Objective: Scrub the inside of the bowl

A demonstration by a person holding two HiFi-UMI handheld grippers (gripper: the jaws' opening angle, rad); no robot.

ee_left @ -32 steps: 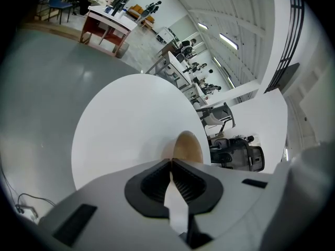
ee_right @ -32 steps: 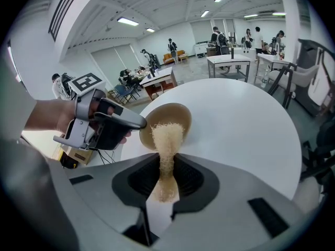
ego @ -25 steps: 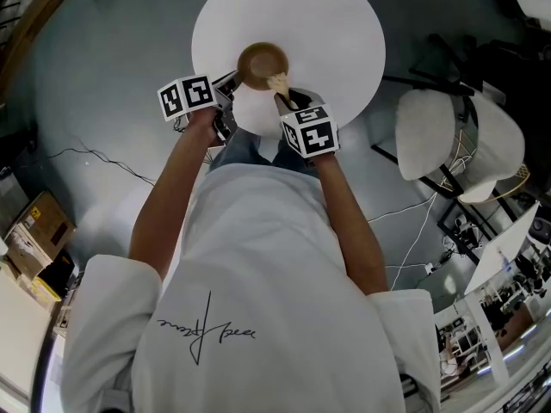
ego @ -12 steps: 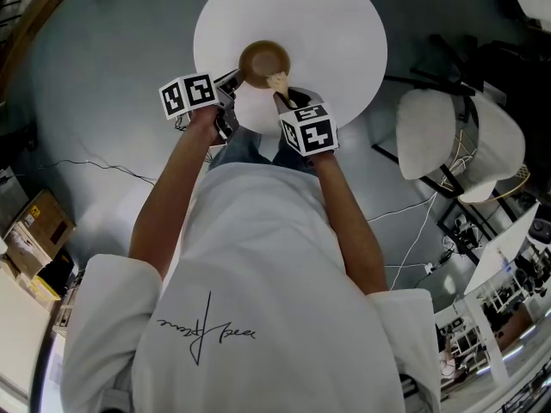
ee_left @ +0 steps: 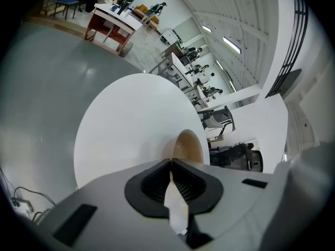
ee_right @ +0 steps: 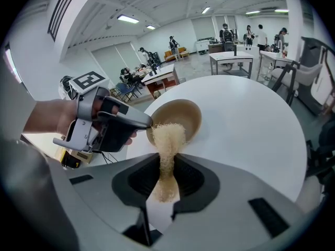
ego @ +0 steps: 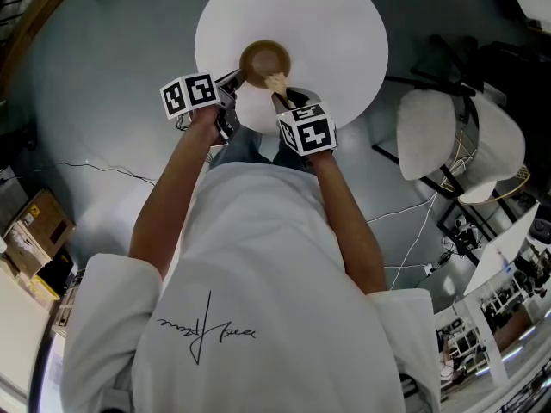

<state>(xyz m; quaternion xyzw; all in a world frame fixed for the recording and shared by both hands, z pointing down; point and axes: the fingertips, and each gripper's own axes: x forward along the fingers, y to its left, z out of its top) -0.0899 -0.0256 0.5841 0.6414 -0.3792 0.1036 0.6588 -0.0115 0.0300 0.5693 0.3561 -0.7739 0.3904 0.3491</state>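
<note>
Jaws of the left gripper [ee_left: 170, 163] are pressed nearly together, pinching the rim of the round brown wooden bowl [ee_right: 183, 114] at its 9 o'clock edge in the right gripper view. The bowl is tipped, mouth toward the right gripper. Jaws of the right gripper [ee_right: 166, 178] are clamped on the pale fibrous loofah scrubber [ee_right: 167, 140], whose frayed head lies over the bowl's near lip at 6 o'clock.

Bowl sits near the middle of the round white counter [ego: 344, 24], toward its 6 o'clock edge, close to the person.

Change over the last second:
- Very little. Bowl and both grippers have drifted a touch toward 3 o'clock in the head view.
- Scrubber tip stays at the bowl's 5 o'clock rim.
- Left grip unchanged.
- My read: short, tight strokes, scrubbing under way rather than starting or ending.

Hard to make out:
- Whether the scrubber head presses the inner wall or only overlaps it; the loofah hides the contact.
- Whether the bowl's foot rests on the counter or is lifted.
- Left gripper view shows only a sliver of bowl past its own jaws.
- Head view: marker cube covers most of the right gripper.
</note>
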